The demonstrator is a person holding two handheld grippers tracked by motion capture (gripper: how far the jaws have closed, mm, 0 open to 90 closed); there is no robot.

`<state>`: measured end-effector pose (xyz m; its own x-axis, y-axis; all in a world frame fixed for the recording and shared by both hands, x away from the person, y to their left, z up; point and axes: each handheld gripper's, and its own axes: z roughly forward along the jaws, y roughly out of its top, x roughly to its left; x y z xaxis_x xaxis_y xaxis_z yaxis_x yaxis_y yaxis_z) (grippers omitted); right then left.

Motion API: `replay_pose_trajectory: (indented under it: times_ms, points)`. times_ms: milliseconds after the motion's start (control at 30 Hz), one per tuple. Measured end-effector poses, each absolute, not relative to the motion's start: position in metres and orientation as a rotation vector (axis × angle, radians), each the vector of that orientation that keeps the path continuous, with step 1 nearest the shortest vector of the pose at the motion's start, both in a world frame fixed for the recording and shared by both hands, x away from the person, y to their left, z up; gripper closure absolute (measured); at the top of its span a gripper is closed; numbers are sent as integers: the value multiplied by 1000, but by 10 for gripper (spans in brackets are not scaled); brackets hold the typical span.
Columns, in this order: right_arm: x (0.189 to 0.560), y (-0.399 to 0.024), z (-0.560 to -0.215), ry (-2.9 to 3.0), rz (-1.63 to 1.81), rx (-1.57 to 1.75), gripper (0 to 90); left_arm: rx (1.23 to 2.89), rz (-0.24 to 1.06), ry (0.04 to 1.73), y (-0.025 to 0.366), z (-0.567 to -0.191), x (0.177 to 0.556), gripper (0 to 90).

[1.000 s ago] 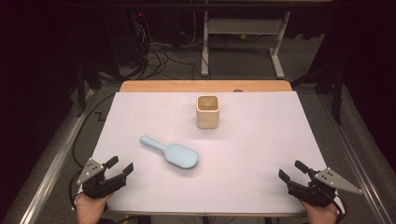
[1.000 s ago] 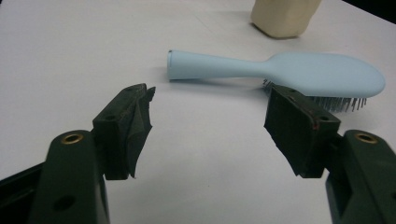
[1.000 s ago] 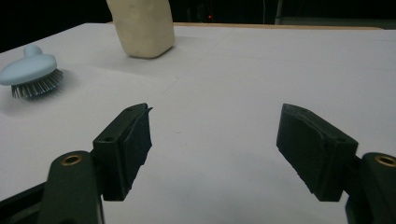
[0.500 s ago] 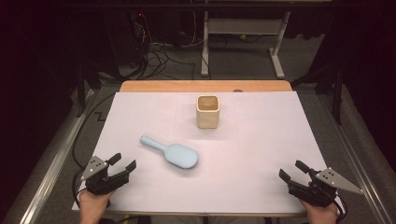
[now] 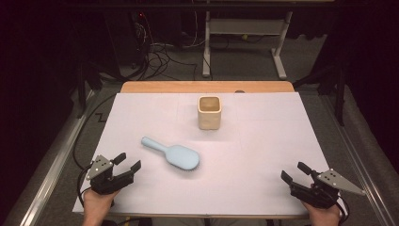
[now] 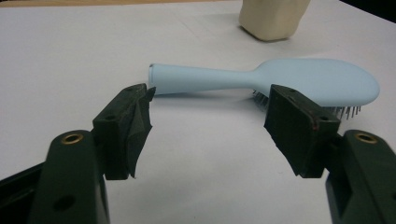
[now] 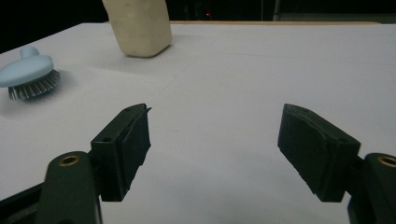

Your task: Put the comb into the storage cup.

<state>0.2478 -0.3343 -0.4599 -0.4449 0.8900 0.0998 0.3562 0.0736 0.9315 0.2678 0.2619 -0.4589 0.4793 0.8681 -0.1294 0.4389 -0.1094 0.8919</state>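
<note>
A: Nearest us, our left gripper (image 5: 123, 165) sits at the table's (image 5: 263, 141) near left corner, jaws apart and holding nothing, aimed at the brush (image 5: 171, 154). Our right gripper (image 5: 297, 175) waits at the near right corner, jaws likewise apart.

B: The brush lies mid-table, bristles down, handle toward the left gripper. We should come in low and straddle the handle (it's the narrow part), then close squarely so it doesn't roll.

A: Beyond it stands the cup (image 5: 209, 112), well apart.

B: The left gripper view shows the bristles (image 6: 348, 111) lifting the head off the table; from above we can't see that gap.
</note>
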Motion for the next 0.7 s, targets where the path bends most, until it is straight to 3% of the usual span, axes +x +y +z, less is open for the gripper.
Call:
replay_pose_trajectory:
  times_ms: [700]
  points:
    - [247,-334,-460,1853,1380,1203,260,1708,513,1100,247,-452,279,320]
